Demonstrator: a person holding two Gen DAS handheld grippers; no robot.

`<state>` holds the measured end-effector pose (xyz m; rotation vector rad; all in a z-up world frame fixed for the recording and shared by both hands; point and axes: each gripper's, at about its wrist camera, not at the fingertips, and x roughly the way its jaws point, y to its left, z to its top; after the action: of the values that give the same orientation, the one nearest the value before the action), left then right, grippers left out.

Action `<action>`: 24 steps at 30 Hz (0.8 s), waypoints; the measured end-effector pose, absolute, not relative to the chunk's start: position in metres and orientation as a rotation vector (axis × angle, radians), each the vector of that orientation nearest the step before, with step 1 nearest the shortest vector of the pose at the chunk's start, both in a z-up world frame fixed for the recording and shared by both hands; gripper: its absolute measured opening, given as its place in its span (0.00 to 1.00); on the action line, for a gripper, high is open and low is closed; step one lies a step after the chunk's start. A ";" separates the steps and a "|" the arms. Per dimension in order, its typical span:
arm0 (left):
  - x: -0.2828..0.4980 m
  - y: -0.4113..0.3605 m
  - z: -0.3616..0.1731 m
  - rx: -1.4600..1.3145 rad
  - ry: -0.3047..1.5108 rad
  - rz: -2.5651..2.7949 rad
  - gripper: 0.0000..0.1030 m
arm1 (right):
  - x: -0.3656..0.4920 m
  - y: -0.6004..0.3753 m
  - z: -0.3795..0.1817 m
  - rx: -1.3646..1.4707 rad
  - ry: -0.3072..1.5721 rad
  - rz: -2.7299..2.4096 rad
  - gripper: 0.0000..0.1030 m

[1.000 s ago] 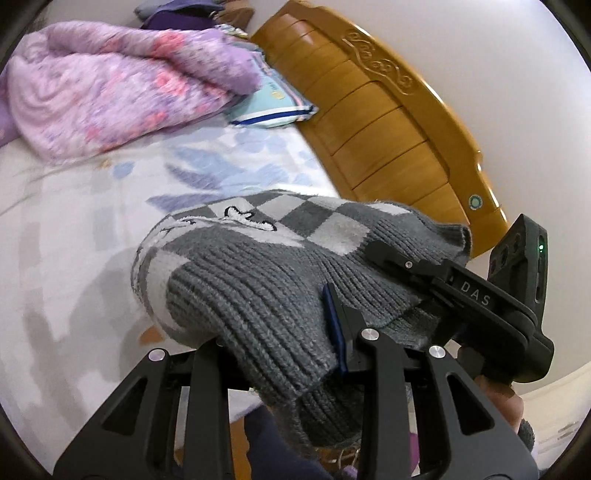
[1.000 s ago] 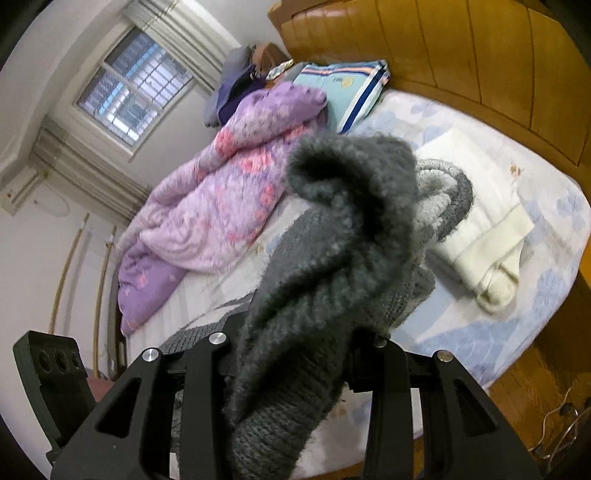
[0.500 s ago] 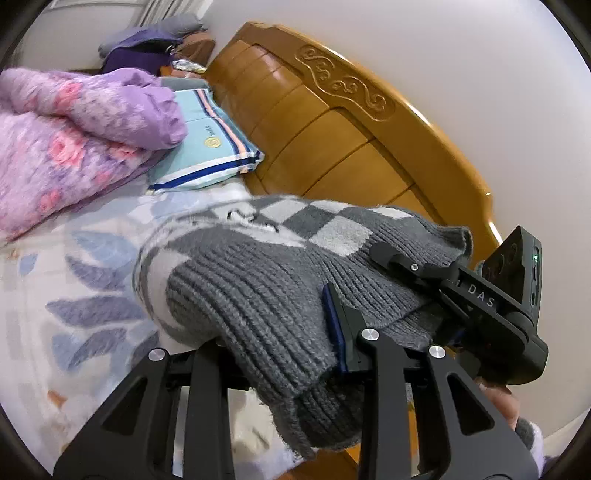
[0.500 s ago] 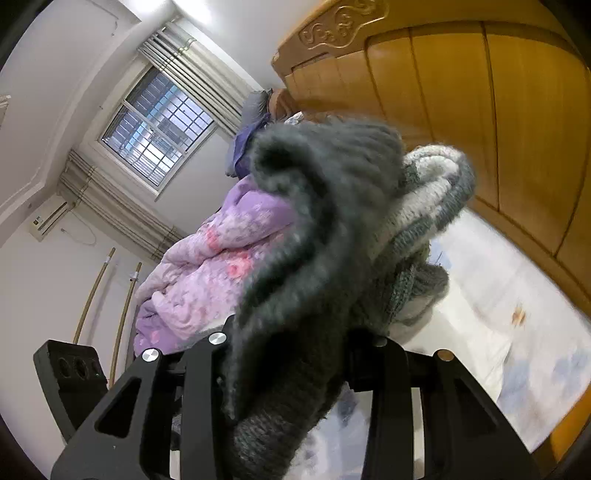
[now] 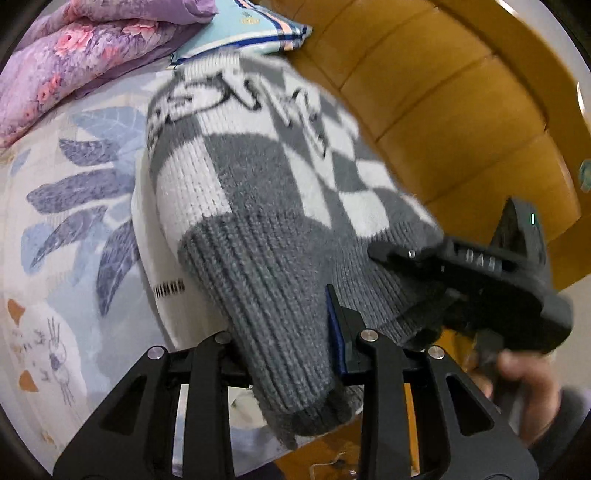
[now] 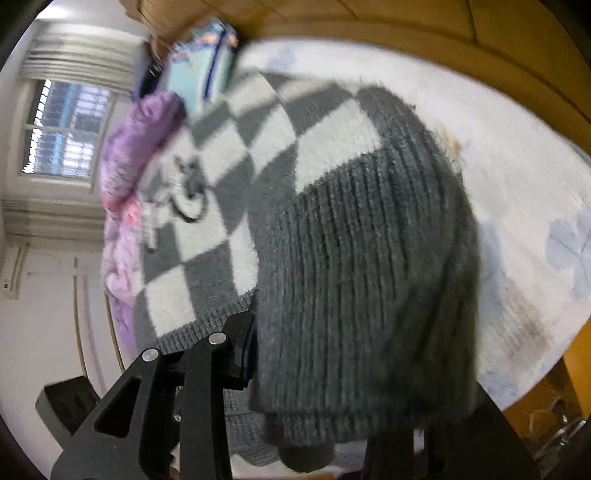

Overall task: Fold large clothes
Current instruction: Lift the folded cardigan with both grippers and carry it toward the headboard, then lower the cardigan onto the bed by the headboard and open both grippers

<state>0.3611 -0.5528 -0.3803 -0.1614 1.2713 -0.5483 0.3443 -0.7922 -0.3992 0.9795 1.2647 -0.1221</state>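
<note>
Between both sets of jaws, the checkered sweater [image 5: 280,206] hem sits clamped, left [image 5: 288,354] & right gripper [image 6: 325,369].

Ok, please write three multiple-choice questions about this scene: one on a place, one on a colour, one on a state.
1. Where does the striped pillow lie?
A. by the headboard
B. on the floor
C. on a chair

2. What colours is the sweater?
A. red and blue
B. grey and white
C. green and yellow

3. What is the left hand-held gripper doing?
A. hanging open
B. shut on the sweater
C. holding a pillow

Answers: 1 A, the pillow sits against the wooden headboard. 2 B, grey and white checks with a grey ribbed hem. 3 B, the hem is pinched between its fingers; the right hand-held gripper grips it too.
</note>
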 end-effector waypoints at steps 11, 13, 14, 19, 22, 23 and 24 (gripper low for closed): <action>0.353 -0.538 -0.403 -0.209 1.383 -0.516 0.78 | 0.344 -0.805 -0.426 0.971 1.447 -0.193 0.56; 0.360 -0.526 -0.392 -0.235 1.346 -0.481 0.78 | 0.351 -0.808 -0.413 0.893 1.490 -0.201 0.56; 0.366 -0.520 -0.388 -0.272 1.334 -0.466 0.78 | 0.355 -0.810 -0.404 0.852 1.499 -0.197 0.56; 0.411 -0.516 -0.376 -0.353 1.298 -0.444 0.79 | 0.387 -0.809 -0.361 0.662 1.502 -0.189 0.56; 0.439 -0.527 -0.382 -0.316 1.289 -0.428 0.82 | 0.409 -0.800 -0.340 0.543 1.488 -0.175 0.43; 0.448 -0.531 -0.383 -0.300 1.300 -0.420 0.82 | 0.411 -0.799 -0.336 0.513 1.489 -0.176 0.41; 0.455 -0.534 -0.388 -0.274 1.311 -0.403 0.82 | 0.415 -0.798 -0.331 0.478 1.490 -0.185 0.39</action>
<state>0.4548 -0.5341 -0.3876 -0.2745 1.3111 -0.4031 0.4153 -0.7983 -0.3311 0.4780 1.4902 -0.1850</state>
